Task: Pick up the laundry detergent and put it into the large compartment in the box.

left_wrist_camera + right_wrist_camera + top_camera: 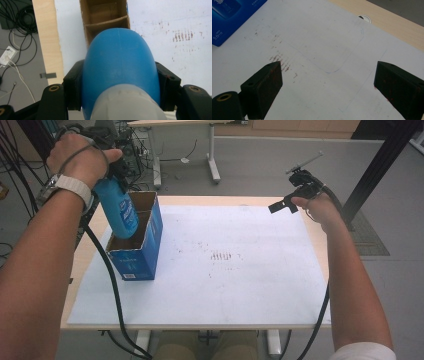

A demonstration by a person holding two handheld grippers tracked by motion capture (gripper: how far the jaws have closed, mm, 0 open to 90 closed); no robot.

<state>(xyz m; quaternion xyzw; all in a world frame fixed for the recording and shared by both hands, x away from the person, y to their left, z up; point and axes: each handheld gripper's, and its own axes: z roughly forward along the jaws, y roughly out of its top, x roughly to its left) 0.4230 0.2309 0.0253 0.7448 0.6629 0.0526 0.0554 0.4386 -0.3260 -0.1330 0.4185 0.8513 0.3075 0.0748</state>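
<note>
Left claw (116, 177) pinches the blue bottle (119, 210) upright, base entering the box (142, 251) at nine o'clock; right claw (328, 85) hangs spread, empty.

One blue bottle (118, 209), one box (141, 251)

Grey floor (260, 165), cables (15, 175), 2nd desk (212, 155) behind.
</note>
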